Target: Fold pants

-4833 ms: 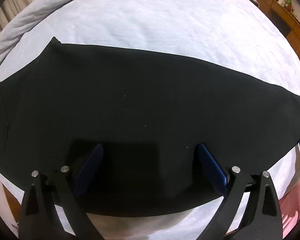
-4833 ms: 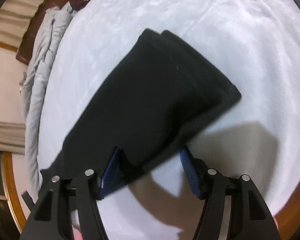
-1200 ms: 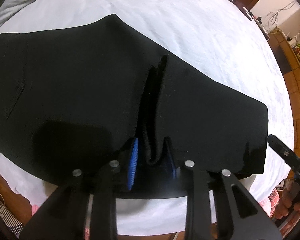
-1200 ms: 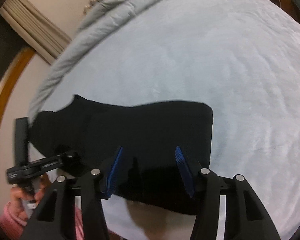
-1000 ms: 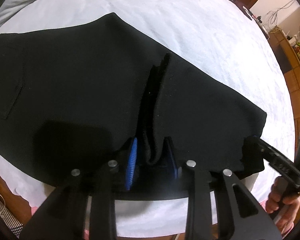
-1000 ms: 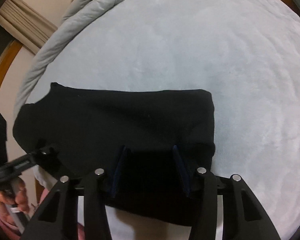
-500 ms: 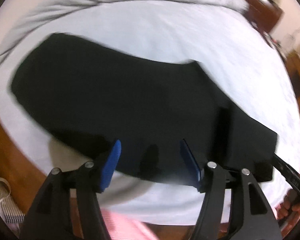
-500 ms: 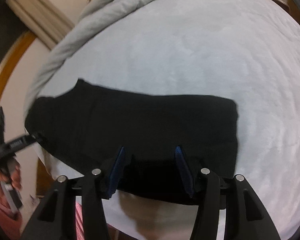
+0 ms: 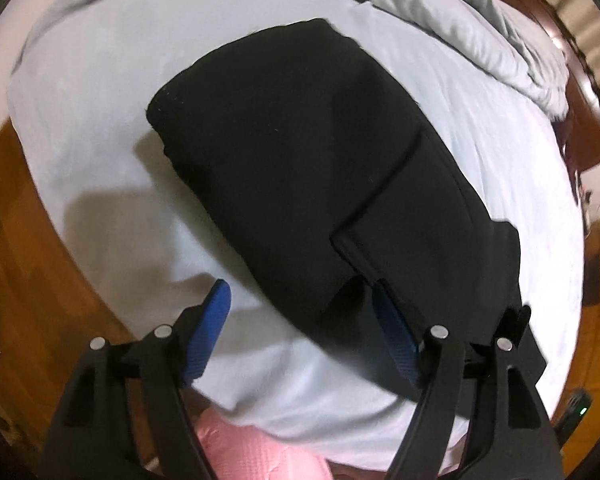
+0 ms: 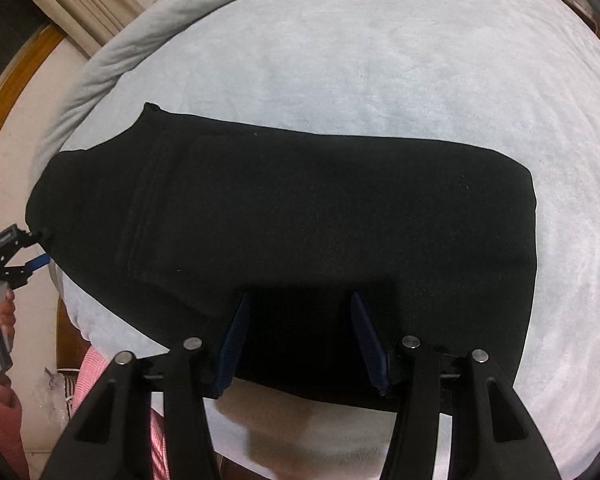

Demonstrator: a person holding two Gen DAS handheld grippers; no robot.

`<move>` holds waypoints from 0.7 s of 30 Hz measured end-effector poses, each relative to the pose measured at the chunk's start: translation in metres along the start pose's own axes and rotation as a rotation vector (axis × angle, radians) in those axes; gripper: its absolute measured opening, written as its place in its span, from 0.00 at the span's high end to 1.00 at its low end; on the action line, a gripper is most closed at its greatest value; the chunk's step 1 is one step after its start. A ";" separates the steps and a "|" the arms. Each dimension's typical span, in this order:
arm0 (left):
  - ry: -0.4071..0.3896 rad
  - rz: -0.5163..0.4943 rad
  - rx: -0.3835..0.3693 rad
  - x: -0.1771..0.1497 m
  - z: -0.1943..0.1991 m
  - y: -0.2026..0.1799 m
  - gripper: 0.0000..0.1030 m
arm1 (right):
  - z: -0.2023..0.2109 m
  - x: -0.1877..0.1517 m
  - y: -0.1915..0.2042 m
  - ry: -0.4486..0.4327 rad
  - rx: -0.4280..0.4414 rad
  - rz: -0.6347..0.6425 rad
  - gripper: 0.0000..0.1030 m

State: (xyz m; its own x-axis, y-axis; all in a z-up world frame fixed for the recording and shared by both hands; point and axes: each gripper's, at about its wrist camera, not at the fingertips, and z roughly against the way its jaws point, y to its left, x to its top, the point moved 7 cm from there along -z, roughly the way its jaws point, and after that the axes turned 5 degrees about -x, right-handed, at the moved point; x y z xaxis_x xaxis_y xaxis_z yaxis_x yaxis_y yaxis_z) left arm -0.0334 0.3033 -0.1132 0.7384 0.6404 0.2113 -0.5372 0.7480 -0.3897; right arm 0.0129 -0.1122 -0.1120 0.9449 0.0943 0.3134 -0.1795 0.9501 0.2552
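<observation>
Your left gripper (image 9: 300,320) stood wide, holding nothing, its right finger over the near edge of the black pants (image 9: 320,168) and its left finger over bare white bedsheet (image 9: 100,128). The pants lay folded on the sheet ahead of it, running away and to the left, with one folded end far ahead and a stepped upper layer ending just in front of the right pad. Open sheet lay to the left of your left tool, up to the wooden bed frame (image 9: 16,240) (whose edge curved close beside it). Your right gripper (image 10: 300,336) was also wide and holding nothing, both blue pads (image 10: 236,340) hovering over the near hem of the pants (image 10: 300,216), which stretched straight across in front of it. Ahead of that tool lay broad bare sheet (image 10: 380,60). Only the right view showed your left gripper (image 10: 24,250) from outside, at the pants' far-left corner; only the left view showed the stepped layer. The grey duvet (image 9: 480,20) lay bunched far ahead.
</observation>
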 end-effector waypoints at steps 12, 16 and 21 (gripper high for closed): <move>-0.027 0.073 -0.140 0.012 -0.002 -0.011 0.50 | -0.004 -0.001 0.001 -0.004 0.002 0.000 0.48; 0.003 0.120 -0.146 0.014 -0.017 -0.006 0.37 | -0.004 -0.002 0.001 -0.007 0.009 0.000 0.48; -0.032 0.087 -0.076 0.012 -0.012 -0.012 0.54 | -0.003 -0.002 -0.002 -0.008 0.026 -0.002 0.48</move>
State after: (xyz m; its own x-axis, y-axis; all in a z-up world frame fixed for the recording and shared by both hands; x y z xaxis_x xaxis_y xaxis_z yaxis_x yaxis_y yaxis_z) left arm -0.0133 0.2994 -0.1167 0.6765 0.7084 0.2013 -0.5656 0.6748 -0.4741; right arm 0.0118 -0.1128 -0.1163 0.9431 0.0898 0.3202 -0.1847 0.9421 0.2799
